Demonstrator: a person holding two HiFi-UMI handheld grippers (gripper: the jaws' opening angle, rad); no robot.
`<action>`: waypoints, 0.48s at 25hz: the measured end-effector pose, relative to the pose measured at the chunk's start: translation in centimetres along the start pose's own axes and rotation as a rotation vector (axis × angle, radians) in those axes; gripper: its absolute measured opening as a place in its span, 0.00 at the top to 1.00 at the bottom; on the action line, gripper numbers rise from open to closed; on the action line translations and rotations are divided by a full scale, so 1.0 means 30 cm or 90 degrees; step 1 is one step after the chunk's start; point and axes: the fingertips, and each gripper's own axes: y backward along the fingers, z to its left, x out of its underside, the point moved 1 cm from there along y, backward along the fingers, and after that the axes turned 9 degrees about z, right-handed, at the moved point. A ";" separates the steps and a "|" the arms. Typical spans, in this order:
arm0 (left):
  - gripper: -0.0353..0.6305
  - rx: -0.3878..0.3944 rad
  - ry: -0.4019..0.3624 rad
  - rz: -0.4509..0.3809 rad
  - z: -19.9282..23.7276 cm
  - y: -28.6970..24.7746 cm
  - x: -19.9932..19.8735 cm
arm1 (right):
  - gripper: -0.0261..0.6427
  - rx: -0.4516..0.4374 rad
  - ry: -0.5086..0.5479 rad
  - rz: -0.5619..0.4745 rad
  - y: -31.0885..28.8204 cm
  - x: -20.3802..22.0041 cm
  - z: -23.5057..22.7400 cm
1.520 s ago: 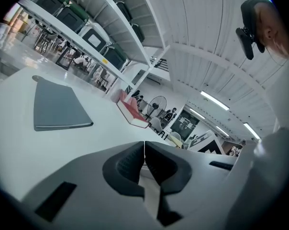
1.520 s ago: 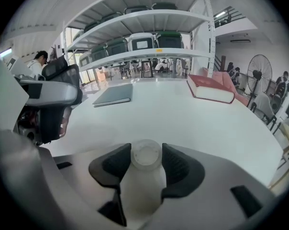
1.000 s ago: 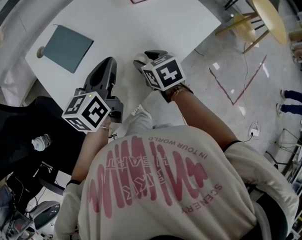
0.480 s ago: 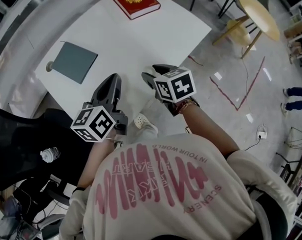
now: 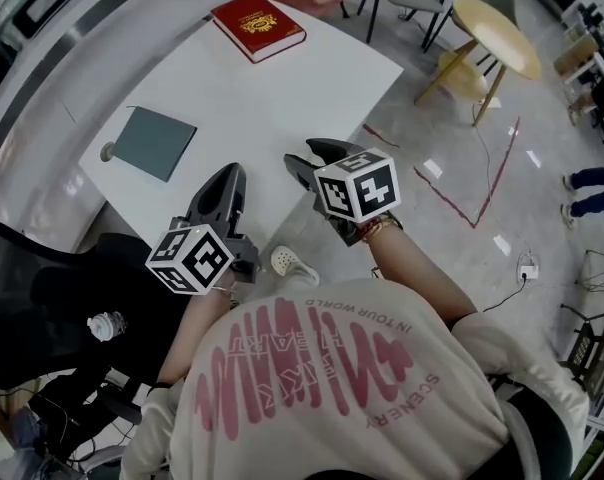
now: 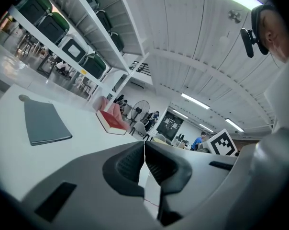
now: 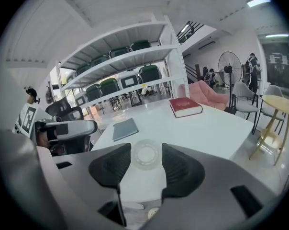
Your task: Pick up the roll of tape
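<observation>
Head view: L gripper [image 5: 227,178] & R gripper [image 5: 307,160] side by side at near edge of table [image 5: 272,98], both pointing across it. Red book [image 5: 258,26] far ahead of both, at far edge. Grey folder [image 5: 154,142] ahead-left of L gripper. Tape can't be made out here, R gripper's body in the way.

Left gripper view: jaws clenched together, nothing btwn them. Folder ahead-left on table, book further ahead.

Right gripper view: jaws partway apart, grasping tape [image 7: 145,154], a clear roll w/ hole facing cam, pads pressing its two sides. Folder ahead-left of jaws, book ahead-right, both well beyond tape.
</observation>
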 end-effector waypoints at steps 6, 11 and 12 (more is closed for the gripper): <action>0.91 0.010 -0.023 -0.009 -0.071 0.073 -0.010 | 0.64 0.003 -0.004 -0.047 0.119 -0.025 0.050; 0.91 0.008 -0.034 -0.019 -0.100 0.148 -0.014 | 0.64 0.000 -0.010 -0.090 0.208 -0.047 0.105; 0.91 0.009 -0.036 -0.020 -0.108 0.162 -0.013 | 0.64 0.003 -0.008 -0.100 0.228 -0.047 0.115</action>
